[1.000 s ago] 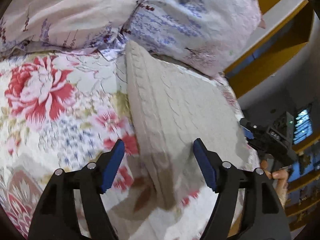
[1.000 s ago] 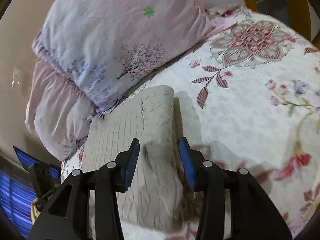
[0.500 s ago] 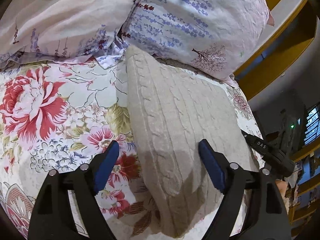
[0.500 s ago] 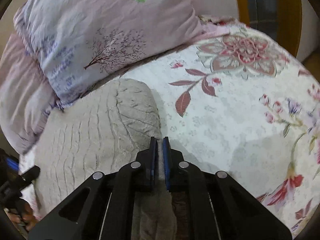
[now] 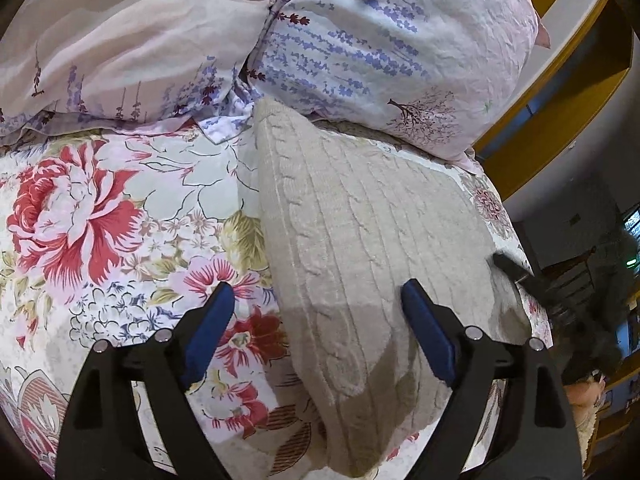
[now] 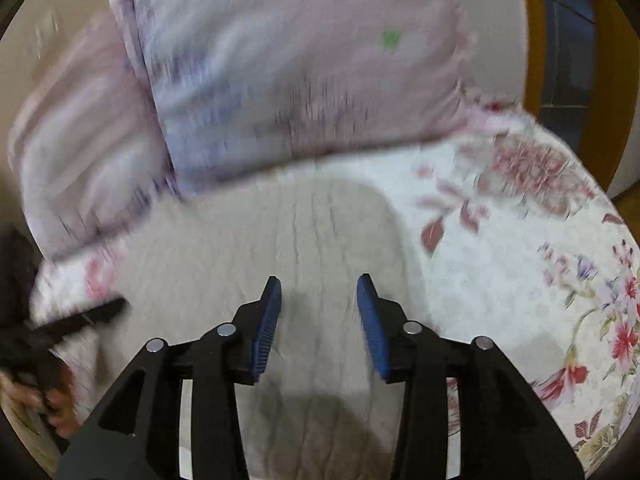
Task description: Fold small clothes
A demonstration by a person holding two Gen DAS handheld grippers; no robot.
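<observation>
A beige cable-knit sweater [image 5: 360,240] lies folded into a thick rectangle on the flowered bedsheet [image 5: 100,240]. My left gripper [image 5: 316,336] is open, with its jaws straddling the sweater's near left edge just above it. In the right wrist view, which is blurred, the sweater [image 6: 248,256] fills the middle. My right gripper [image 6: 318,320] is open and empty above its near part. The right gripper's fingertip [image 5: 508,264] shows at the sweater's right edge in the left wrist view.
Two lavender-print pillows [image 5: 380,40] [image 5: 120,48] lie against the sweater's far end. A yellow wooden bed frame [image 5: 560,100] rises at the right. The bed's edge drops off just right of the sweater. The left gripper and hand [image 6: 60,340] show at the left.
My right gripper closed on the sweater's right fold half a second ago, then opened and let it go. My left gripper stayed open and drew back slightly, showing more of the sweater.
</observation>
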